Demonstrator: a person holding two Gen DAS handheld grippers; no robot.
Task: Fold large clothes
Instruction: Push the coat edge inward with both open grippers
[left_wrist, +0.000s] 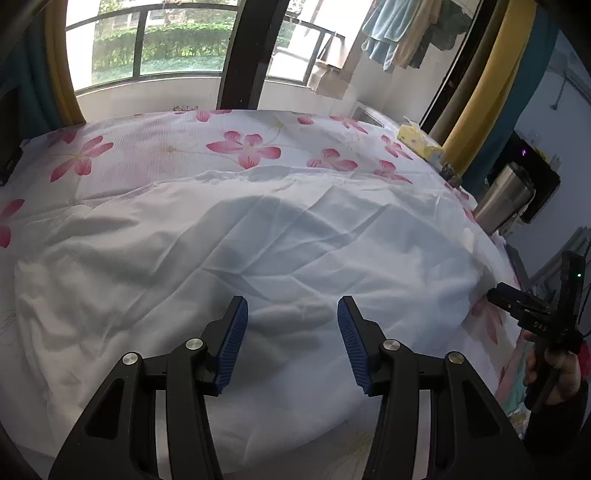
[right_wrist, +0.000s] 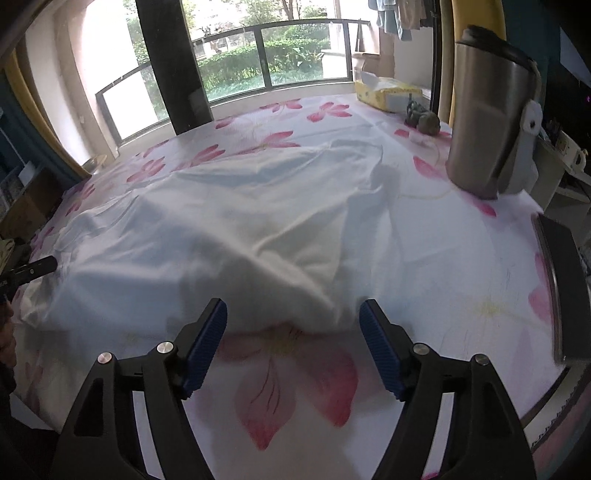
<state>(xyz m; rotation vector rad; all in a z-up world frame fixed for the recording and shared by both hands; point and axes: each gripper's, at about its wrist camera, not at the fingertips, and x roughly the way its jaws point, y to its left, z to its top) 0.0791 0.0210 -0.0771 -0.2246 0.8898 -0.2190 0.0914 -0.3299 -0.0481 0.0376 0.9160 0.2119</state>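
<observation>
A large white garment (left_wrist: 258, 240) lies crumpled and spread over a bed sheet with pink flowers (left_wrist: 147, 147). My left gripper (left_wrist: 291, 306) hovers over the garment's near part, its blue pads wide apart with nothing between them. At the right edge of the left wrist view a hand holds my right gripper (left_wrist: 517, 306) beside the cloth. In the right wrist view the garment (right_wrist: 240, 221) fills the middle, its near edge lying just beyond my right gripper (right_wrist: 293, 308), which stands open over a pink flower on the sheet (right_wrist: 288, 387). The left gripper's tip (right_wrist: 29, 271) shows at the far left.
A steel flask (right_wrist: 487, 129) stands on the sheet at the right, also seen in the left wrist view (left_wrist: 506, 199). A yellow tissue pack (right_wrist: 384, 92) and a small dark object (right_wrist: 424, 118) sit at the far right corner. A dark flat slab (right_wrist: 565, 288) lies at the right edge.
</observation>
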